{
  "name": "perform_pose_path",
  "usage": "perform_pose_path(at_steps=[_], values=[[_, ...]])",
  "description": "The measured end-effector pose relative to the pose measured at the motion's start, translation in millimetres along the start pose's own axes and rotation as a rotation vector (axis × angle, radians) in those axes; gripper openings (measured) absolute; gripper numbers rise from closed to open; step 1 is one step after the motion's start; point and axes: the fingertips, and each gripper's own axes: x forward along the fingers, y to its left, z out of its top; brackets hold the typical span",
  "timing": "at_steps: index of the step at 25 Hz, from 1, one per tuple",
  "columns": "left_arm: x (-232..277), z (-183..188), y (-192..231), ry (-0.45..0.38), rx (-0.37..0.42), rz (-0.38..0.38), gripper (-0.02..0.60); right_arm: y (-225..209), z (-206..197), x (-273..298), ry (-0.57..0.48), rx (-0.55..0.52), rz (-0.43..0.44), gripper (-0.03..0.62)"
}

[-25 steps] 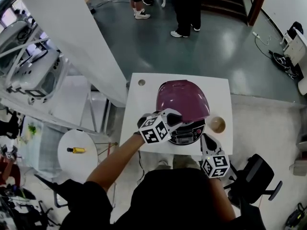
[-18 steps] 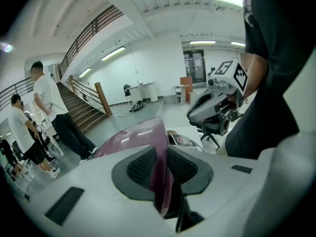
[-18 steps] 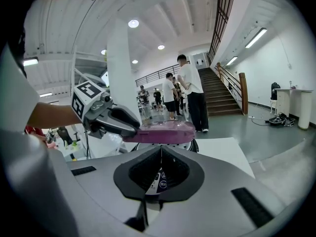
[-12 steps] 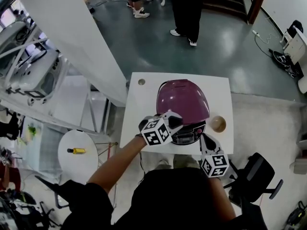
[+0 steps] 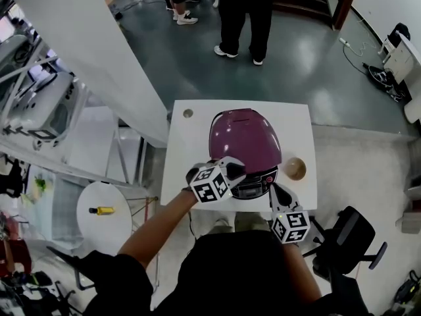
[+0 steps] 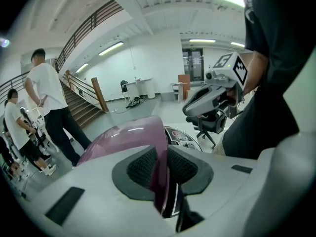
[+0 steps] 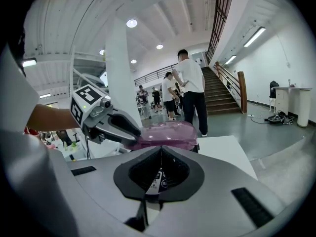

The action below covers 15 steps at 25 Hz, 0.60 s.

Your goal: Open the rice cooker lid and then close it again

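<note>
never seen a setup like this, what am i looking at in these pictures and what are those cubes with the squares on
No robot here: a person holds a tool with a two-fingered claw in each hand, and the marker cubes are part of those tools. The top-down picture comes from a camera on the person's head. The other two come from cameras riding on each tool, looking along its claw. On the white table stand a purple rice cooker and a small brown bowl beside it. The left claw pinches the front edge of the cooker's lid. The right claw is shut and empty, near the cooker's front.
</note>
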Motion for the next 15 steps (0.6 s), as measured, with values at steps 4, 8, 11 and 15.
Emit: perform_pose_path(at_steps=[4,8,11,15], values=[[0.5,-3.8,-1.1,0.006,-0.005,-0.012,0.072,1.8,0.4,2.5,0.004,0.0,-0.002,0.0],[2.9,-6.4,-3.5,0.012,-0.009,-0.018,0.071,3.2,0.2,5.8,0.009,0.0,0.004,0.001],[4.9,-8.4,-3.8,0.015,-0.009,-0.025,0.071,4.7,1.8,10.1,0.008,0.003,0.007,0.0],[7.1,-12.0,-6.3,0.022,-0.012,-0.034,0.071,3.4,4.0,11.7,0.006,0.001,0.004,0.001]])
